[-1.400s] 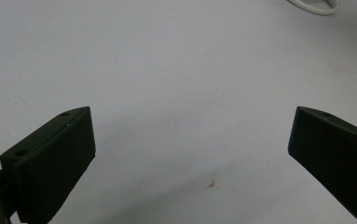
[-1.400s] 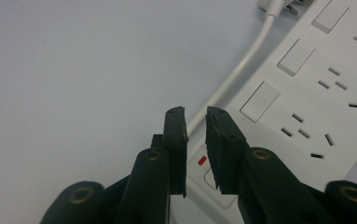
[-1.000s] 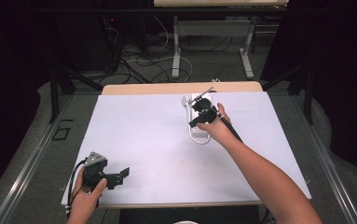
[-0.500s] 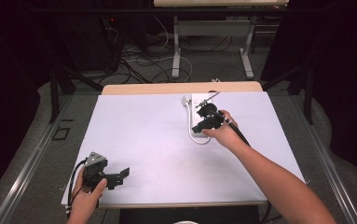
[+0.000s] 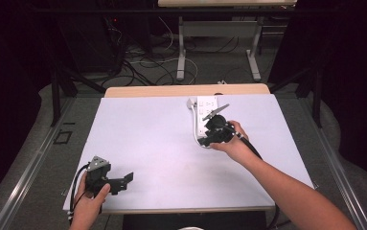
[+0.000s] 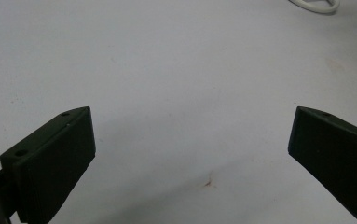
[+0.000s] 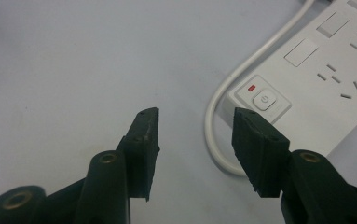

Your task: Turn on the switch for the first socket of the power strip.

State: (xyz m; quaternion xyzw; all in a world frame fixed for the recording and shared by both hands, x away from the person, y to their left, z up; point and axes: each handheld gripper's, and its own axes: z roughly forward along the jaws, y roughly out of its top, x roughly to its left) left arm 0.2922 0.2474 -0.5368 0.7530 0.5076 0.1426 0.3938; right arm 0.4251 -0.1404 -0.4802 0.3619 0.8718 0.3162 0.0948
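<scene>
Dark floor strewn with cables is surrounding the white tabletop (image 5: 152,143), and your work is sitting toward its far right: a white power strip (image 5: 206,115) lying flat, its white cord (image 7: 216,135) looping off the near end. You are holding the right gripper (image 5: 209,139) just over that near end, jaws partly open and gripping nothing, with the power button (image 7: 264,99) lying just beyond the right jaw tip. Judging by that aim, you are either closing on the strip's end or going for the switch, so you should be coming down slowly, keeping the cord loop out from under the jaws, and squaring the gripper to the strip's end so that it is not skidding across the smooth surface when you make contact. Your left gripper (image 5: 123,180) is resting near the front left edge, jaws spread wide and empty, well apart from the strip. The right gripper view is giving you the button, the small red mark beside it and the socket slots, all too small to read from the high view; the high view, in turn, is showing you the strip's whole length and how far apart your two hands are.
</scene>
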